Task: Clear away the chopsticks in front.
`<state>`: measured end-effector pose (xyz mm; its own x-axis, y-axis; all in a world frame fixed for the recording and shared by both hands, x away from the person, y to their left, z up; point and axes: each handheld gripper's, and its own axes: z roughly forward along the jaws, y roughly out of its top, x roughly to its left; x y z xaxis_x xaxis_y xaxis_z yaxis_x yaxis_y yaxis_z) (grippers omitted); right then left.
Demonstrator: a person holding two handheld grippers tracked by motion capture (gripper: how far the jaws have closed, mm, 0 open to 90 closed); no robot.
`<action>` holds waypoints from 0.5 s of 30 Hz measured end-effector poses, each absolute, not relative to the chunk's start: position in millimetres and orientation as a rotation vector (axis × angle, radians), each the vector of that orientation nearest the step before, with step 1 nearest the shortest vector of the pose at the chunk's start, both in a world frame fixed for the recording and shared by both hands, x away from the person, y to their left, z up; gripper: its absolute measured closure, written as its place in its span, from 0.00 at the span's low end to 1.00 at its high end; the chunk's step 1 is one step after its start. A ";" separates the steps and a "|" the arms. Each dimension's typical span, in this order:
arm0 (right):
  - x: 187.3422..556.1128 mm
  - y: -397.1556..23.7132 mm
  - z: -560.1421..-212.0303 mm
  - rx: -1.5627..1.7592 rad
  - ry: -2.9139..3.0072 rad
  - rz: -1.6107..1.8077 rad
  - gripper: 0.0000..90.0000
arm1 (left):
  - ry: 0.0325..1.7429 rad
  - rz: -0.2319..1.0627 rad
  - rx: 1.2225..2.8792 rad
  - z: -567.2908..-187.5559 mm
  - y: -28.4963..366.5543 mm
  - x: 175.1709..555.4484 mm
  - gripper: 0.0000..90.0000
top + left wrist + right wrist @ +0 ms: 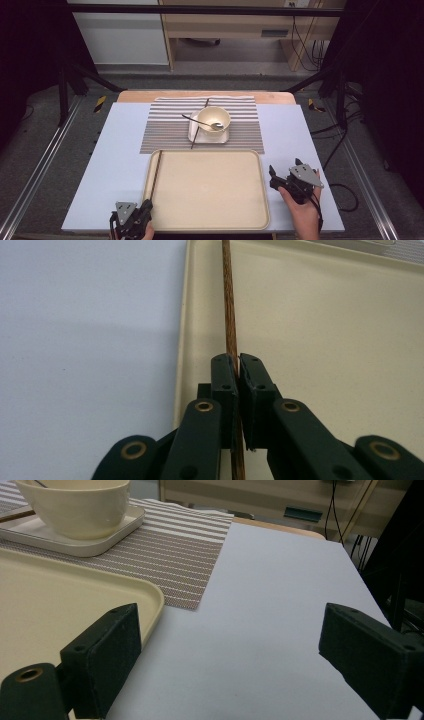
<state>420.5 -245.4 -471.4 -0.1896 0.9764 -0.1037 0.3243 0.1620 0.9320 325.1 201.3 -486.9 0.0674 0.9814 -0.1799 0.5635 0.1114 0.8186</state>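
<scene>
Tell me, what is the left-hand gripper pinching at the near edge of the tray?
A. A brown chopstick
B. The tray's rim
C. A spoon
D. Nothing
A: in the left gripper view the left gripper has its jaws closed on a thin brown chopstick that runs along the left side of the tray.

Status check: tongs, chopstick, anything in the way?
Left tongs shut on chopstick, lying in tray by left rim. Right tongs open, empty, beside tray. Nothing in the way.
</scene>
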 end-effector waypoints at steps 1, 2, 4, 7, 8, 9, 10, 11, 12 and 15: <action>420.5 -245.5 -471.5 1.264 1.652 1.045 0.11 | 1.597 0.662 1.552 -486.6 201.4 325.2 0.95; 420.5 -245.6 -471.5 1.264 1.652 1.044 0.11 | 1.595 0.662 1.550 -486.4 201.6 325.2 0.95; 420.5 -245.6 -471.5 1.264 1.652 1.045 0.11 | 1.595 0.658 1.558 -486.3 201.6 325.4 0.95; 420.4 -245.5 -471.4 1.265 1.652 1.044 0.11 | 1.597 0.654 1.558 -486.8 201.9 325.2 0.95; 420.4 -245.5 -471.3 1.265 1.652 1.044 0.11 | 1.597 0.654 1.557 -487.0 201.9 325.1 0.95; 420.4 -245.4 -471.4 1.265 1.652 1.044 0.12 | 1.598 0.655 1.558 -487.3 202.1 325.1 0.95; 420.4 -245.4 -471.4 1.265 1.652 1.045 0.12 | 1.600 0.654 1.556 -487.4 202.3 325.2 0.95; 420.4 -245.4 -471.4 1.264 1.653 1.044 0.11 | 1.600 0.654 1.555 -487.6 202.5 325.2 0.95; 420.4 -245.3 -471.4 1.265 1.653 1.045 0.11 | 1.600 0.655 1.555 -487.6 202.6 325.2 0.95; 420.5 -245.3 -471.5 1.263 1.654 1.045 0.11 | 1.601 0.655 1.554 -487.6 202.6 325.3 0.95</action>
